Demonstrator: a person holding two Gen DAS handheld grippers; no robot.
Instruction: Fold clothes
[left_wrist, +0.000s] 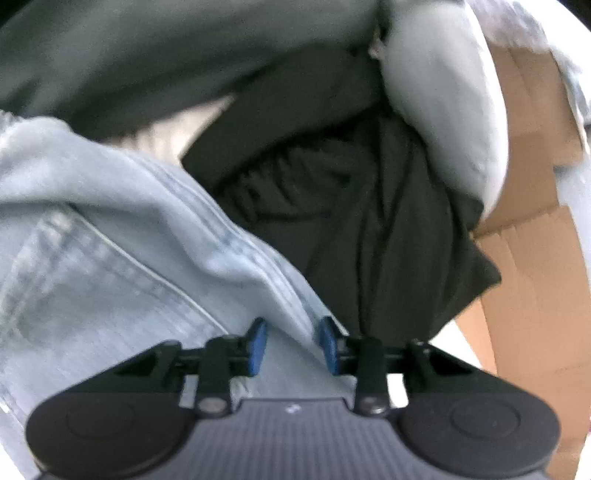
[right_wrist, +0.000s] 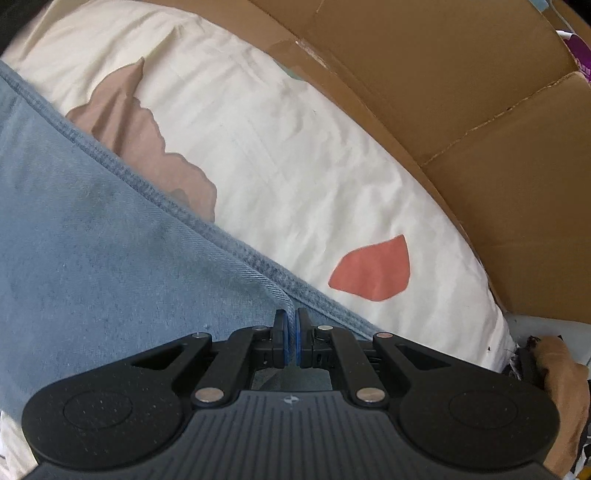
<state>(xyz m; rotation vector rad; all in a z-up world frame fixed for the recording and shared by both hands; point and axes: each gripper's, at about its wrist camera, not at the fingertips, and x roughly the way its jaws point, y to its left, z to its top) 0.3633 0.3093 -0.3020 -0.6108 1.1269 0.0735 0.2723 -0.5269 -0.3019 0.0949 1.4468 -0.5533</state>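
Light blue jeans (left_wrist: 110, 251) fill the left of the left wrist view, with a pocket seam showing. My left gripper (left_wrist: 293, 343) is open, its blue pads on either side of a denim edge without pinching it. In the right wrist view the jeans (right_wrist: 110, 240) lie on a cream bedsheet (right_wrist: 295, 155) with pink and red patches. My right gripper (right_wrist: 291, 339) is shut on a pinched fold of denim near the hemmed edge.
A dark green garment (left_wrist: 351, 206) and a pale grey garment (left_wrist: 443, 103) are heaped beyond the jeans. Cardboard boxes (left_wrist: 532, 258) stand to the right, and they also show in the right wrist view (right_wrist: 461, 110) along the bed's far edge.
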